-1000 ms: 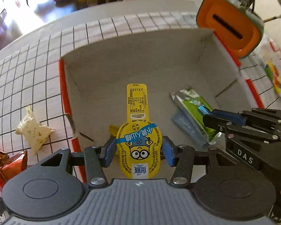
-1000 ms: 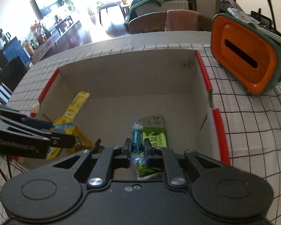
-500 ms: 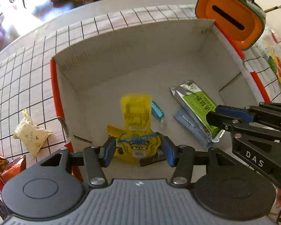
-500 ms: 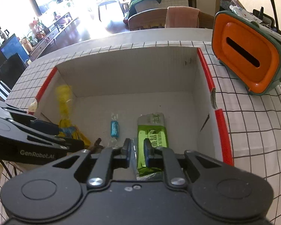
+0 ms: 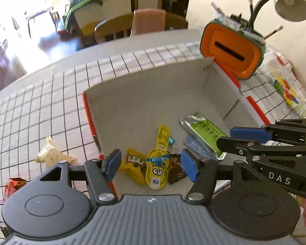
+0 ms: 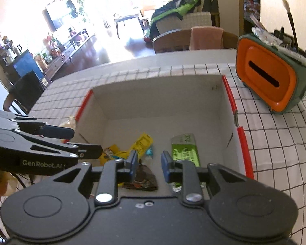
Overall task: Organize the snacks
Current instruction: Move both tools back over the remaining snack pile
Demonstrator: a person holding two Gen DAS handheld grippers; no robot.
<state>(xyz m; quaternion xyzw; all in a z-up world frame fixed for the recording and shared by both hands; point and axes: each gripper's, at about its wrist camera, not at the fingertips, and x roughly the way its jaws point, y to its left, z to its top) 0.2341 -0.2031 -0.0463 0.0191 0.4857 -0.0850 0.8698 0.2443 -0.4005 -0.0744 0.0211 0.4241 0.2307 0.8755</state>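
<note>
A cardboard box (image 5: 142, 102) with red edges holds several snacks. My left gripper (image 5: 151, 166) hovers over its near left corner, jaws opening, nothing between the pads. Below it on the box floor lie the yellow cartoon pouch (image 5: 156, 167), a yellow packet (image 5: 133, 165) and a dark packet (image 5: 176, 169). My right gripper (image 6: 149, 164) is also opening and empty above the box (image 6: 159, 102). Under it are a small blue candy (image 6: 149, 153) and a green bar (image 6: 184, 149). A pale wrapped snack (image 5: 51, 155) and a red wrapped snack (image 5: 14, 185) lie on the table left of the box.
An orange and green tissue holder (image 6: 269, 75) with brushes stands at the back right of the box. A grey lamp head (image 5: 291, 0) hangs above it. The checked tablecloth (image 5: 40, 112) spreads left of the box. A chair with a pink towel (image 6: 206, 37) stands beyond the table.
The left gripper let go of the yellow cartoon pouch, which fell flat into the box. The right gripper released the blue candy. Both grippers rose and widened.
</note>
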